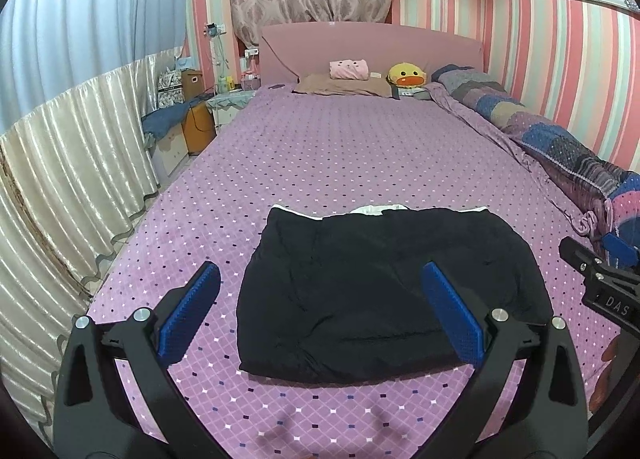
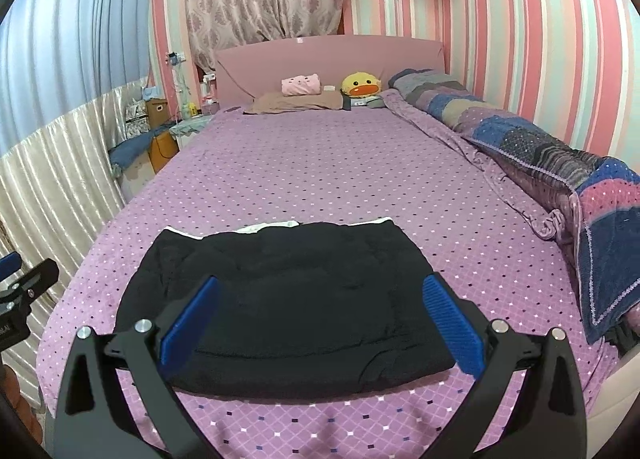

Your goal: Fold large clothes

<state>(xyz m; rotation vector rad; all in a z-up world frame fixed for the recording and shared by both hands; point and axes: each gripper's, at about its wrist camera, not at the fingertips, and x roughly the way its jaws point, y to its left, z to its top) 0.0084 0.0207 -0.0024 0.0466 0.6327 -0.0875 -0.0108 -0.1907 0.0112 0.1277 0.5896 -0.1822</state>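
the folded black garment (image 1: 384, 291) lies flat on the purple bedspread (image 1: 340, 155) at 12 o'clock of both tongs; left gripper (image 1: 320, 315) and right gripper (image 2: 320, 323) hover spread, holding nothing.

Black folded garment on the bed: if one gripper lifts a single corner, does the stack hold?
Probably not. The black garment looks soft and puffy with creases, so layers would likely droop and unfold. Its bulk suggests moderate weight. Pushed, it would likely bunch on the textured purple bedspread rather than slide.

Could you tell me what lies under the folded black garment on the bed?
White fabric peeks from beneath the folded black garment at its far edge, over the purple dotted bedspread; the rest is covered.
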